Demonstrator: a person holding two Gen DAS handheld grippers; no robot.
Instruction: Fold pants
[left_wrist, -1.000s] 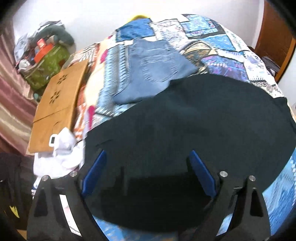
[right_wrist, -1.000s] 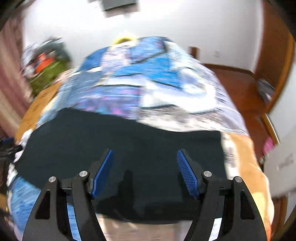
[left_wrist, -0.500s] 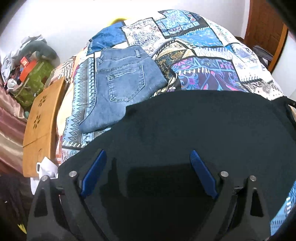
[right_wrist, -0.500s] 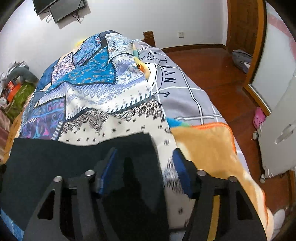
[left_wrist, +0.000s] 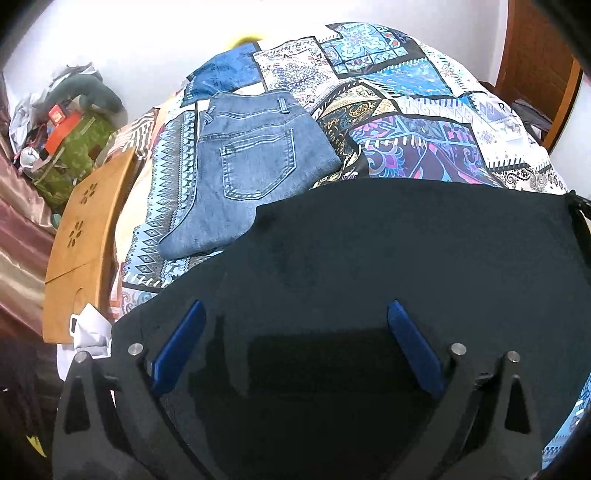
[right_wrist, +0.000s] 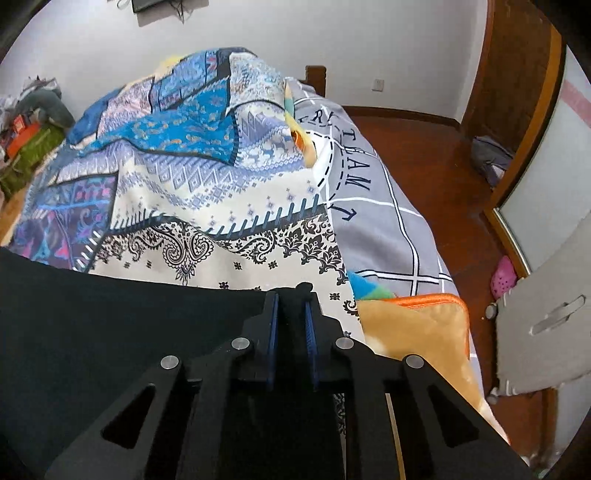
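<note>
Black pants (left_wrist: 388, 251) lie spread flat across the near part of the patterned bedspread (left_wrist: 406, 122). My left gripper (left_wrist: 295, 310) hovers just over their left portion with its blue pads wide apart and nothing pinched; it is open. In the right wrist view the pants (right_wrist: 110, 325) end at a right-hand corner. There my right gripper (right_wrist: 291, 295) is closing, and a fold of the black fabric stands between its blue pads, which press on it.
Folded blue jeans (left_wrist: 251, 166) lie beyond the black pants, their near edge touching them. A wooden board (left_wrist: 85, 229), white cloth (left_wrist: 90, 328) and a clutter pile (left_wrist: 62, 129) line the bed's left side. A tan orange-edged blanket (right_wrist: 413, 332), grey sheet (right_wrist: 376, 221) and wooden floor (right_wrist: 443, 166) are on the right.
The right gripper slid to the pants' right corner and its jaws came together on the fabric. The left gripper shifted across the pants, then held still, jaws wide.
</note>
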